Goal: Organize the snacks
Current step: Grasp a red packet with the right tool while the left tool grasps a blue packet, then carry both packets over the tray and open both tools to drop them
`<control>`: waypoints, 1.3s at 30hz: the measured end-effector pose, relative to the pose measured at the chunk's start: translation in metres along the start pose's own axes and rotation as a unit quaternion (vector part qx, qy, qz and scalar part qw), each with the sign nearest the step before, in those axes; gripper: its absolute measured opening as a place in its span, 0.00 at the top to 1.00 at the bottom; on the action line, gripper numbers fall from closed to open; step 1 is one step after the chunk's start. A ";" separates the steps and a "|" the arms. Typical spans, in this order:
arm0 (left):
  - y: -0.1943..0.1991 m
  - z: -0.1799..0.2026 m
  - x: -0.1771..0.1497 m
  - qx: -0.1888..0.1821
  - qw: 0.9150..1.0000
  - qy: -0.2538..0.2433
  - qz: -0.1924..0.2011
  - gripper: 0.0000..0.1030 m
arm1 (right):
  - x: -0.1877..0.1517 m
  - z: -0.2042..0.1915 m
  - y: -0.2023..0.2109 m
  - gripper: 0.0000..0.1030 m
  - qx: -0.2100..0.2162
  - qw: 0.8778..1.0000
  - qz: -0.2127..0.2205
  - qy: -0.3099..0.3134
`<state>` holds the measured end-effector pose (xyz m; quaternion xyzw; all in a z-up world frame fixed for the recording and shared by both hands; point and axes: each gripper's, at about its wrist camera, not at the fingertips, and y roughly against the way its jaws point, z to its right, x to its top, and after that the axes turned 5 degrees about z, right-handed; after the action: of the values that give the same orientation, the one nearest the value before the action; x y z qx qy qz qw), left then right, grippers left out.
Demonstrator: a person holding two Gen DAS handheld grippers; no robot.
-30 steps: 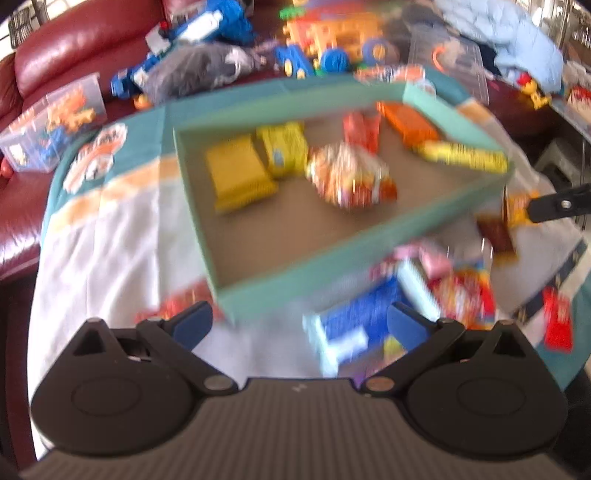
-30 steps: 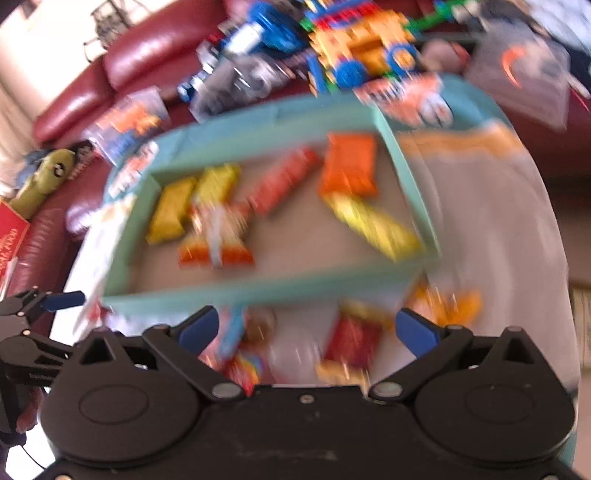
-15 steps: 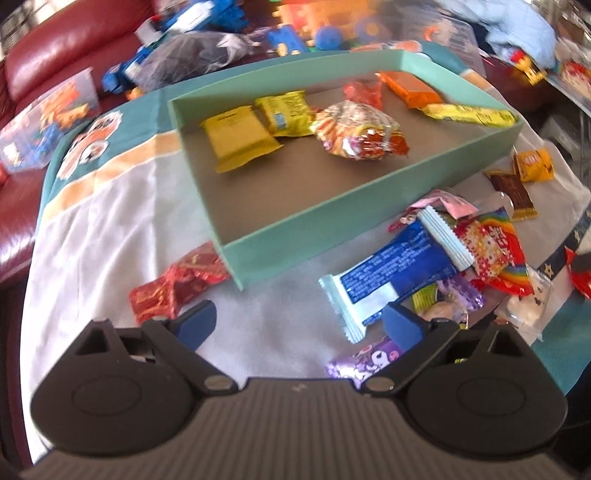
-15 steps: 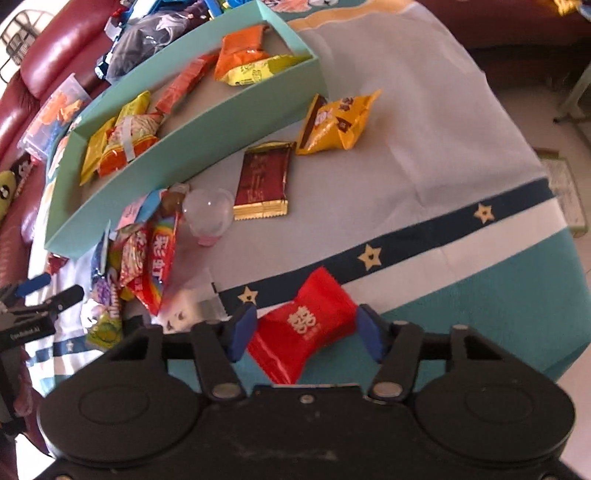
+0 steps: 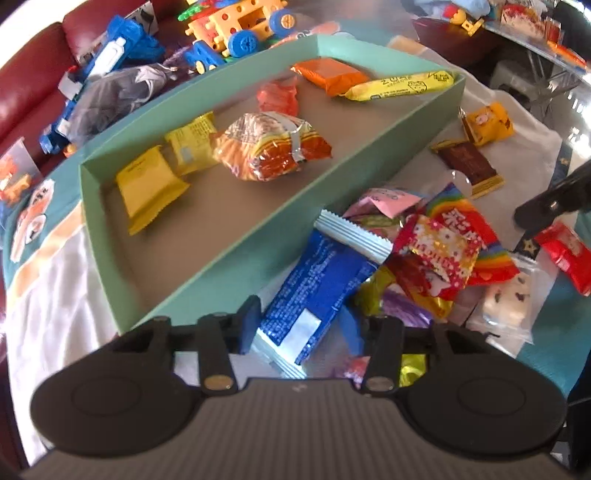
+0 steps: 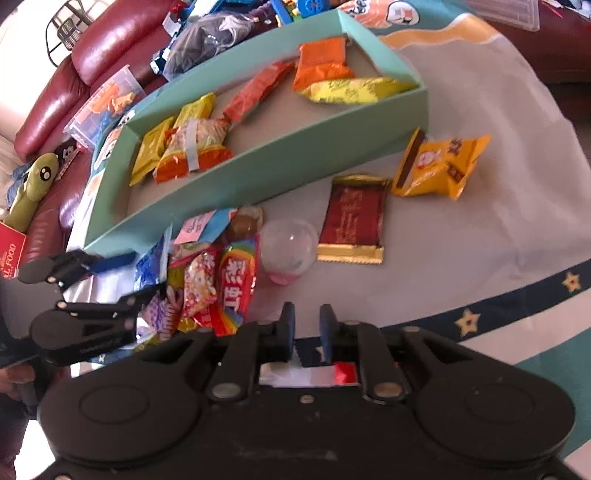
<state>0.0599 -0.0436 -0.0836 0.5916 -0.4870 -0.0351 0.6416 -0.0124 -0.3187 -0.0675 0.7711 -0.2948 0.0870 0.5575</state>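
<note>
The left gripper has its blue fingers on both sides of a blue snack pack. Its jaws have just been closing, and the pads look pressed on the near end of the pack. This pack lies on the cloth, just in front of the green box.

The right gripper has its two fingers almost together. Its jaws have just been closing too. A red candy wrapper shows behind the fingers, low down, and it seems pinched there. In the left view the same red candy sits at the right edge with the other gripper's black finger on it.

Next to the blue pack is a heap of small snacks. A rainbow candy bag lies on top of it. A clear round capsule sits beside the heap. A dark red chocolate bar with gold ends lies flat near the capsule. A yellow snack bag is just past it, close to the box corner.

Inside the green box are two yellow packs, a clear bag of orange snacks, a red pack, an orange pack and a long yellow bar.

Far behind the box are plastic toys and a dark red sofa.
</note>
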 end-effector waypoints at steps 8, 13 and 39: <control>0.014 -0.021 -0.014 0.042 0.988 0.126 -0.074 0.83 | -0.017 0.013 0.021 0.68 -0.053 0.998 -0.016 -0.002; 0.029 -0.040 -0.029 0.047 0.982 0.174 -0.063 0.65 | -0.035 0.000 0.014 0.65 -0.066 0.997 -0.033 0.015; 0.054 -0.089 -0.047 0.082 0.938 0.336 -0.003 0.87 | -0.016 -0.007 0.022 0.72 -0.029 0.998 0.023 0.042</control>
<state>0.0658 0.0657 -0.0525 0.6208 -0.2425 0.2042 0.7170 -0.0362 -0.3108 -0.0545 0.7432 -0.2909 0.1237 0.5897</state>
